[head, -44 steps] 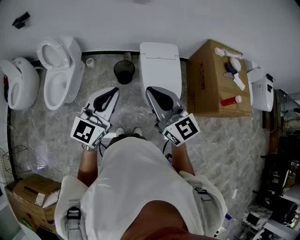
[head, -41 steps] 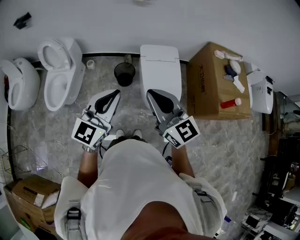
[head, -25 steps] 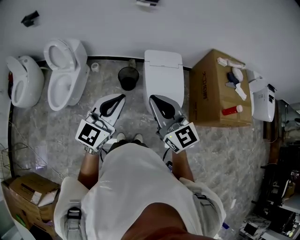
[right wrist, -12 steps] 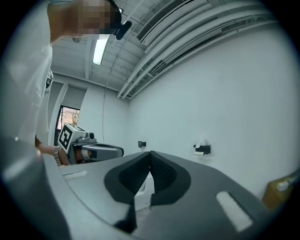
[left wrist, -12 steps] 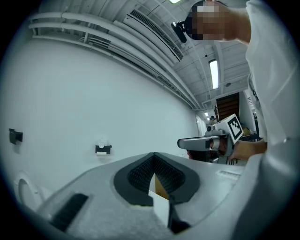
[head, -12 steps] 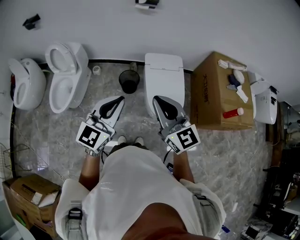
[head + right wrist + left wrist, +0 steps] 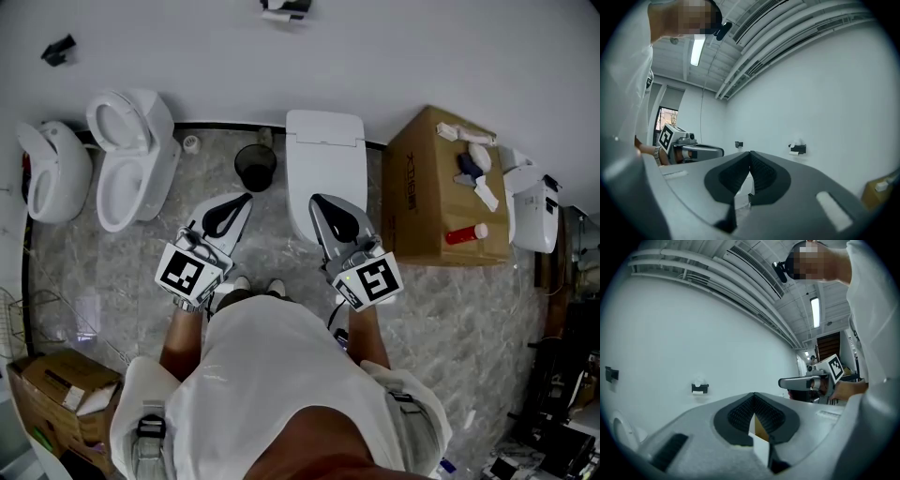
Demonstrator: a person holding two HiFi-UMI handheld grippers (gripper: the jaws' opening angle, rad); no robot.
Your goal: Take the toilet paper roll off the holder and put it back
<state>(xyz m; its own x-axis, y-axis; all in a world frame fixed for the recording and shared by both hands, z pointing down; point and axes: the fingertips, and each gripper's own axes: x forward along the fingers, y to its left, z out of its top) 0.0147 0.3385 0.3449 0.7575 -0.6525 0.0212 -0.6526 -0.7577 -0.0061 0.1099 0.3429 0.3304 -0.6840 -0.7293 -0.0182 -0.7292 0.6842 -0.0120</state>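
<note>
The toilet paper holder [image 7: 286,7] is a small black bracket on the white wall, at the top edge of the head view. It carries something white that looks like the roll. The same holder [image 7: 700,388] shows small and far in the left gripper view, and again as the holder [image 7: 798,149] in the right gripper view. My left gripper [image 7: 237,199] and right gripper [image 7: 320,200] are held side by side, pointing level at the wall, well short of the holder. Both are shut with nothing between the pads, as the left gripper [image 7: 753,396] and right gripper [image 7: 750,153] show.
A white toilet [image 7: 323,159] stands against the wall straight ahead, under the grippers. A black bin [image 7: 255,167] and two more white toilets [image 7: 131,155] are to its left. A cardboard box [image 7: 441,187] with small items on top stands to the right. Another black bracket [image 7: 58,49] is on the wall.
Both grippers, still shut, have moved slightly toward the wall. In the head view the holder has come into sight at the top edge.
</note>
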